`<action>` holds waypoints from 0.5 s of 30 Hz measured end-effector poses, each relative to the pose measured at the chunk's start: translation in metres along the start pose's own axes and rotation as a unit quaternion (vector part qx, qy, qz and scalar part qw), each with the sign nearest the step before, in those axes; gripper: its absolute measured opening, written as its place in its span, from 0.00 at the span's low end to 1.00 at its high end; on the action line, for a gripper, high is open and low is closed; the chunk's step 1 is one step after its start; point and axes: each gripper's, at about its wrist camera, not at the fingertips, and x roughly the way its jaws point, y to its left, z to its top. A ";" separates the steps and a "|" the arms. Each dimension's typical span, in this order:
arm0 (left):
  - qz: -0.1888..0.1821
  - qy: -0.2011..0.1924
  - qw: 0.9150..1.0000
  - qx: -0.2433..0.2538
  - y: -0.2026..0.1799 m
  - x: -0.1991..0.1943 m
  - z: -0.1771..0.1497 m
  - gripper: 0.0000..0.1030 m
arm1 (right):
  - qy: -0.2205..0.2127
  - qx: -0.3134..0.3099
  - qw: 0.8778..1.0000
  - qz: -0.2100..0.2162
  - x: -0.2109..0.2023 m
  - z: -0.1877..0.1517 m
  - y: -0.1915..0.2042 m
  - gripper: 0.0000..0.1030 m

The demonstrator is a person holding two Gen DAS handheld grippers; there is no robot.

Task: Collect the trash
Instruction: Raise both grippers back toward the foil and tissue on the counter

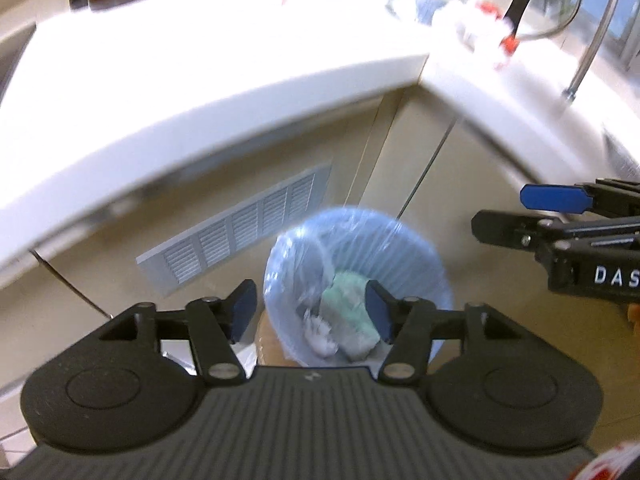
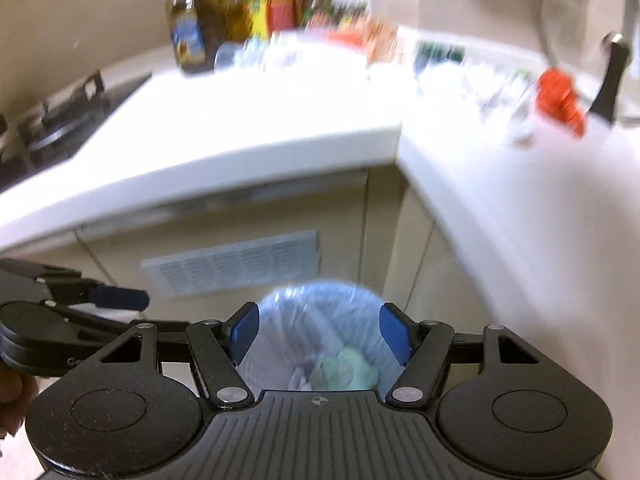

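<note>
A round bin lined with a blue plastic bag (image 1: 356, 240) stands on the floor in the corner under the white counter; it also shows in the right wrist view (image 2: 320, 304). Inside lie a pale green crumpled piece (image 1: 348, 300) and white crumpled paper (image 1: 320, 336). My left gripper (image 1: 312, 312) is open and empty above the bin. My right gripper (image 2: 320, 332) is open and empty above the bin too, and shows at the right of the left wrist view (image 1: 508, 212). Blurred wrappers and a red-and-white item (image 2: 556, 96) lie on the counter.
An L-shaped white counter (image 1: 200, 92) runs above the bin, with bottles (image 2: 192, 32) and packets at the back. A stove (image 2: 52, 120) sits at the left. A faucet (image 1: 588, 52) and a glass lid (image 2: 588, 20) stand at the right. A vent grille (image 1: 240, 228) is on the cabinet.
</note>
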 end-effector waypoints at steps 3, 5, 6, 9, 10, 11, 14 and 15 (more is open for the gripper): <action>-0.013 -0.029 0.999 -0.004 0.000 -0.023 0.012 0.68 | -0.028 0.013 0.999 -0.013 -0.023 0.015 0.000 0.65; -0.016 -0.045 0.999 -0.001 0.000 -0.034 0.020 0.71 | -0.046 0.023 0.998 -0.026 -0.036 0.025 -0.002 0.66; -0.018 -0.052 0.999 0.001 -0.001 -0.039 0.025 0.74 | -0.054 0.028 0.998 -0.032 -0.042 0.028 -0.002 0.68; -0.021 -0.074 0.997 0.010 -0.001 -0.051 0.039 0.77 | -0.079 0.038 0.995 -0.056 -0.058 0.039 -0.006 0.71; -0.021 -0.081 0.996 0.013 -0.002 -0.054 0.043 0.79 | -0.087 0.041 0.993 -0.063 -0.063 0.042 -0.008 0.72; -0.020 -0.087 0.996 0.016 -0.002 -0.055 0.047 0.80 | -0.093 0.044 0.992 -0.071 -0.069 0.045 -0.010 0.72; -0.022 -0.100 0.994 0.023 -0.005 -0.060 0.063 0.85 | -0.107 0.053 0.989 -0.088 -0.079 0.051 -0.019 0.74; -0.022 -0.104 0.994 0.026 -0.006 -0.061 0.068 0.87 | -0.111 0.055 0.988 -0.093 -0.081 0.054 -0.025 0.75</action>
